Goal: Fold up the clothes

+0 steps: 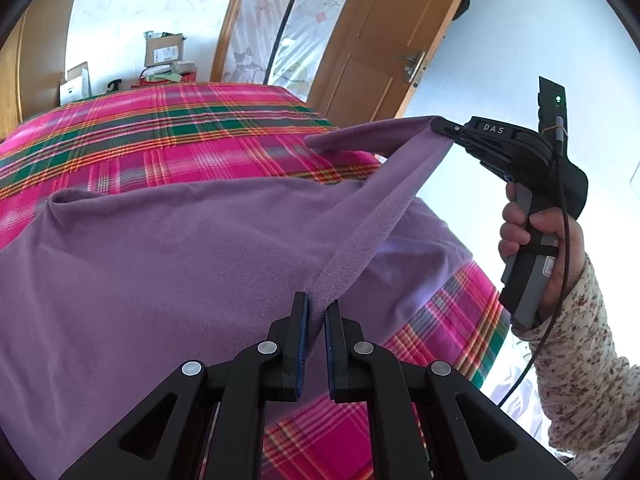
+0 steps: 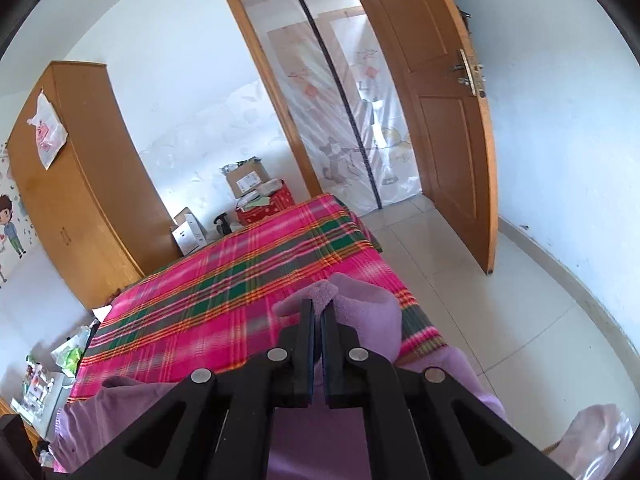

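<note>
Both tongs pinch one edge of a soft lilac fleece garment (image 1: 200,248) — left gripper (image 1: 316,312) near, right gripper (image 1: 440,126) lifted beyond. Light, floppy, likely grippy — best held at hems.

The letters "DAS" stand in white on the black body of the right gripper (image 1: 438,126), at the right of the left wrist view. Labels on the cardboard boxes (image 1: 164,50) at upper left are too small to read.
</note>
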### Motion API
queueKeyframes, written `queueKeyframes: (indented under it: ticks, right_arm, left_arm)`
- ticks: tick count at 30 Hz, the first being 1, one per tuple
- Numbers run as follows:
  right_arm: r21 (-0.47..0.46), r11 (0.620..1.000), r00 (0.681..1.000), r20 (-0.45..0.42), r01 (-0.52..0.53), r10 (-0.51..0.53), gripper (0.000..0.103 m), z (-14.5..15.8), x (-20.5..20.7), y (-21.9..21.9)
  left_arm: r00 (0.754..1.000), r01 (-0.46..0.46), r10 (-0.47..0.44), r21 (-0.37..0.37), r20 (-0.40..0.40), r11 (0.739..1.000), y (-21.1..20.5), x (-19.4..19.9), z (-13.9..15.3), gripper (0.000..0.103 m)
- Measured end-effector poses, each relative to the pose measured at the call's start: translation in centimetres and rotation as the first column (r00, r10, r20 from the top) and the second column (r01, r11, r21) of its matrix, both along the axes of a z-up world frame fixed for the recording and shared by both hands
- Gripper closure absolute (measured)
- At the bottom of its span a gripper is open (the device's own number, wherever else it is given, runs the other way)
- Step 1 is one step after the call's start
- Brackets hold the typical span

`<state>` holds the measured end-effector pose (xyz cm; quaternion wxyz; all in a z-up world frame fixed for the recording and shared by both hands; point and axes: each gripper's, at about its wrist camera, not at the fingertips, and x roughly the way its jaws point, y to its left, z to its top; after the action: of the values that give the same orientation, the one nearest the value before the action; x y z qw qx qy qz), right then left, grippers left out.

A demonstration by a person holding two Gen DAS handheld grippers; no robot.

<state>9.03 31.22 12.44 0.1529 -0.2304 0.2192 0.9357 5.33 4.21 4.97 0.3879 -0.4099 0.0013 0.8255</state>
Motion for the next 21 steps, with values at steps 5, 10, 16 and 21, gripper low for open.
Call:
queueKeyframes:
  ticks: [5, 10, 16, 21]
  right_arm:
    - [-0.010, 1.000, 1.000, 0.011, 0.019, -0.019, 0.100, -1.2, 1.4, 0.4]
    - [-0.023, 0.999, 0.999, 0.026, 0.042, -0.041, 0.100, -3.0, 2.8, 0.4]
    - [-0.071, 0.996, 0.995, 0.086, 0.062, -0.056, 0.100, -5.6, 3.7, 1.3]
    - [-0.088, 0.993, 0.993, 0.098, 0.073, -0.065, 0.100, -6.7, 4.6, 1.3]
  left_arm:
    - [1.000, 0.014, -0.014, -0.025, 0.011, 1.000, 0.6, 0.5, -0.7, 0.095]
    - [1.000, 0.018, -0.017, -0.059, 0.023, 0.998, 1.1, 0.8, -1.7, 0.095]
    - [0.999, 0.026, -0.021, -0.117, 0.047, 0.993, 1.4, 1.0, -3.1, 0.095]
    - [0.999, 0.031, -0.025, -0.134, 0.041, 0.990, 1.4, 1.3, -3.2, 0.095]
